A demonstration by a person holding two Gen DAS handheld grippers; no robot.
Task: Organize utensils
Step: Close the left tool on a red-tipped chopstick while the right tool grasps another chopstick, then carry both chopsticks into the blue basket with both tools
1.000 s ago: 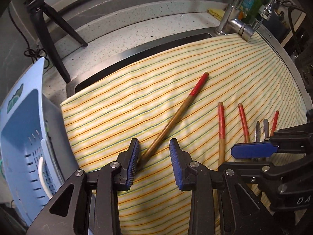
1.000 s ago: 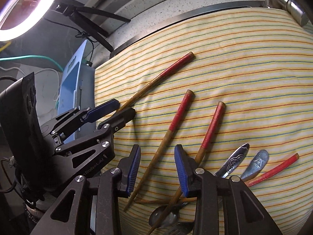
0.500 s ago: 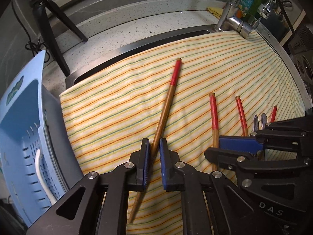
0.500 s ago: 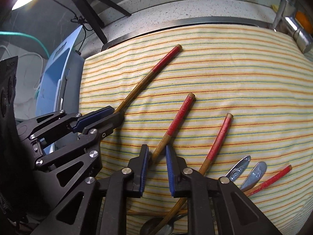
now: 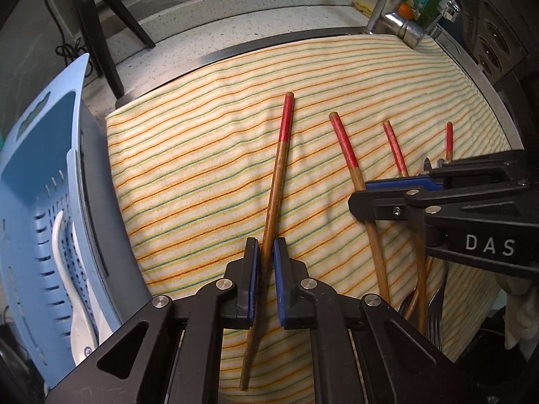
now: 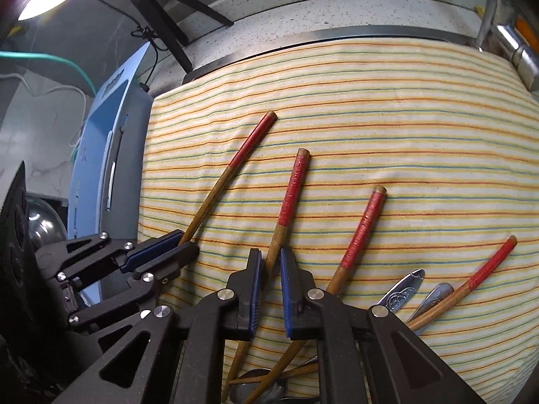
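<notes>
Striped yellow cloth (image 5: pixel 209 155) covers the sink beside the speckled stone desk (image 5: pixel 209 30). Off its left edge stands a perforated light-blue plastic basket (image 5: pixel 40 181) holding a white plastic utensil (image 5: pixel 72 279). Four red-tipped wooden chopsticks lie fanned on the cloth, metal spoons (image 6: pixel 402 291) at their lower ends. The left gripper (image 5: pixel 266 262) is clenched on the leftmost chopstick (image 5: pixel 278 171). The right gripper (image 6: pixel 271 271) is closing its jaws, pads pressing the second chopstick (image 6: pixel 291 195).
</notes>
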